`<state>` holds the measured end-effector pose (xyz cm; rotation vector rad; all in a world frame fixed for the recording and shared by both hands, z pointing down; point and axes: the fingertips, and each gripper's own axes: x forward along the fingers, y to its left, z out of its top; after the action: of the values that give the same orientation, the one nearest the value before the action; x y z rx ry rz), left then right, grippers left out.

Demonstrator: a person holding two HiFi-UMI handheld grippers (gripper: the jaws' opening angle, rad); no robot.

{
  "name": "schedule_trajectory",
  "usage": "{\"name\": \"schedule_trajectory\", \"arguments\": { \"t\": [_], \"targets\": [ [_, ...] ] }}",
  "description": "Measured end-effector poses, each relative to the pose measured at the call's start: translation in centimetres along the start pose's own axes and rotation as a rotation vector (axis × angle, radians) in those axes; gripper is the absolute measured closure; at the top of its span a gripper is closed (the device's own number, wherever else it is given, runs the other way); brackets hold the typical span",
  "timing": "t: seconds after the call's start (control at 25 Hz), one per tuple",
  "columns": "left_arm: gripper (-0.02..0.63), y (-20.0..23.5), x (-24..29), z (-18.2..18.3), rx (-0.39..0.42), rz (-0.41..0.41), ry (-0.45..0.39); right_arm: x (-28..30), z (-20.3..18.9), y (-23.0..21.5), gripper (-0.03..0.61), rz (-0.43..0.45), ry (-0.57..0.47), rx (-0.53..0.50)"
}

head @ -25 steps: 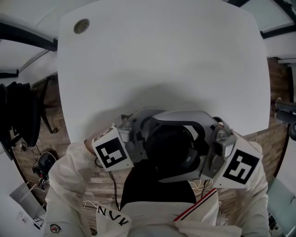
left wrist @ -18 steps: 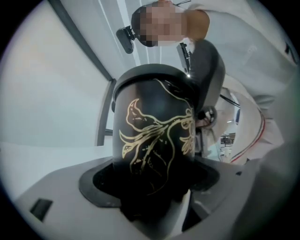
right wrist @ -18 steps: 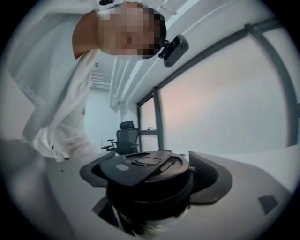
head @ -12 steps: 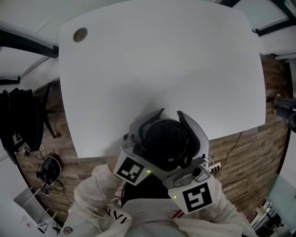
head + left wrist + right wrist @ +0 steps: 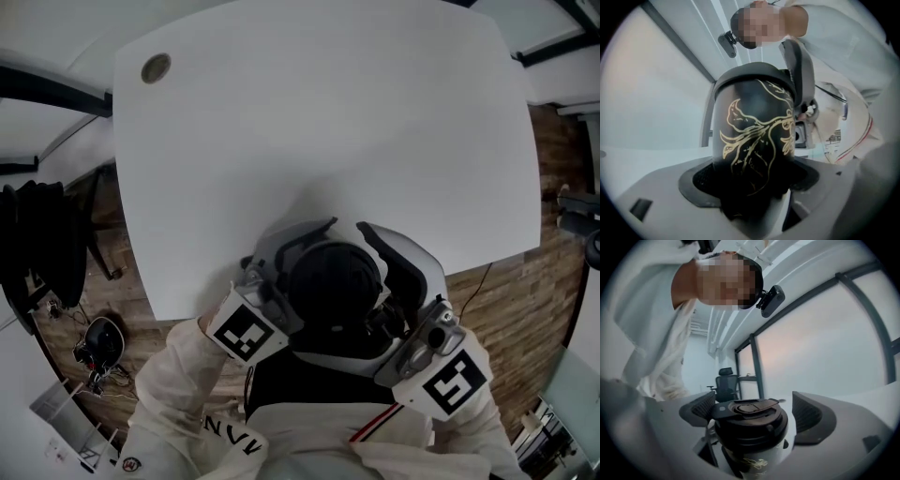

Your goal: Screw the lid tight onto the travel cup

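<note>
Currently the travel cup (image 5: pixel 754 126) — black, with a gold leaf pattern — is seen at the near edge of the white surface (image 5: pixel 328 122). Its body is clamped in the jaws of the left gripper (image 5: pixel 750 185). The lid (image 5: pixel 746 408) is seated on the cup's mouth and is flanked by the right gripper (image 5: pixel 753 412) — jaws spread, with a sliver of gap on one side.
</note>
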<state>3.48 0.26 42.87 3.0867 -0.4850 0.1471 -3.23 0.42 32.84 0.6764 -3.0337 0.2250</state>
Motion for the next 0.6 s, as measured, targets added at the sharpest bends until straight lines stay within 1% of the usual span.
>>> {"name": "schedule_trajectory", "arguments": {
  "t": [0.12, 0.2, 0.28, 0.32, 0.4, 0.48, 0.56, 0.6],
  "targets": [
    [0.209, -0.7, -0.5, -0.1, -0.013, -0.139, -0.025, -0.4, -0.6, 1.2, 0.081, 0.283, 0.065, -0.009],
    [0.209, -1.2, -0.7, 0.0, -0.021, -0.235, -0.04, -0.4, -0.9, 1.8, 0.081, 0.456, 0.108, -0.009],
    [0.209, -1.4, -0.9, 0.0, -0.026, -0.319, -0.038, 0.2, -1.3, 2.2, 0.08, 0.599, 0.15, -0.019],
    [0.209, -1.4, -1.0, 0.0, -0.031, -0.353, -0.035, 0.7, -1.5, 2.4, 0.08, 0.65, 0.168, -0.036],
    [0.209, -1.4, -1.0, 0.0, -0.037, -0.4, -0.03, 1.7, -1.9, 2.6, 0.081, 0.709, 0.191, -0.086],
    [0.209, -1.3, -1.1, 0.0, -0.034, -0.417, -0.025, 2.2, -2.1, 2.9, 0.081, 0.725, 0.195, -0.111],
    [0.209, -1.3, -1.1, -0.1, -0.029, -0.398, -0.023, 2.4, -2.0, 3.0, 0.083, 0.696, 0.175, -0.101],
    [0.209, -1.3, -1.1, -0.2, -0.027, -0.378, -0.025, 2.5, -1.9, 2.9, 0.083, 0.658, 0.157, -0.09]
  ]
}}
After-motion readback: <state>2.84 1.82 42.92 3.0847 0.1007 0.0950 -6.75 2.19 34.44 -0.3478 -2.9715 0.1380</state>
